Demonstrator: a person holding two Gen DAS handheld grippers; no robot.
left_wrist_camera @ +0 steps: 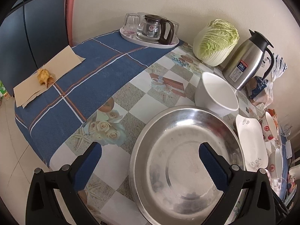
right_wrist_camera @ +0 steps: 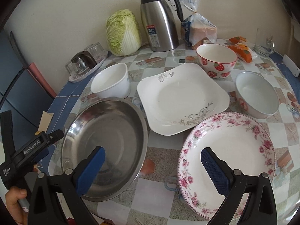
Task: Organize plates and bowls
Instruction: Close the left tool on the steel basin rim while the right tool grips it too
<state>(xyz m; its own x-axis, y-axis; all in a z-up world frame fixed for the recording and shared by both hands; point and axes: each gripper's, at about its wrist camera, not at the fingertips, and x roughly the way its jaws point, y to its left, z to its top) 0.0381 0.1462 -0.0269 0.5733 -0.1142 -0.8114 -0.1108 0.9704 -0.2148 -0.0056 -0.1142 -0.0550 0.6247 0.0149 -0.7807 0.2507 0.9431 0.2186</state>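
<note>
A steel basin (left_wrist_camera: 187,161) lies on the table under my open, empty left gripper (left_wrist_camera: 150,166); it also shows in the right wrist view (right_wrist_camera: 106,140). A white bowl (left_wrist_camera: 217,93) (right_wrist_camera: 111,82) stands behind it. A square white plate (right_wrist_camera: 181,97) (left_wrist_camera: 251,142) lies at the centre. A pink floral plate (right_wrist_camera: 236,150) lies front right, under my open, empty right gripper (right_wrist_camera: 152,168). A strawberry bowl (right_wrist_camera: 216,60) and a white bowl with a red mark (right_wrist_camera: 256,95) stand further right.
A steel thermos jug (right_wrist_camera: 159,20), a cabbage (right_wrist_camera: 122,31) and bagged bread (right_wrist_camera: 198,30) stand along the back wall. A tray with a glass teapot and glasses (left_wrist_camera: 150,30) stands at the back left. Paper with food scraps (left_wrist_camera: 45,75) lies at the left table edge.
</note>
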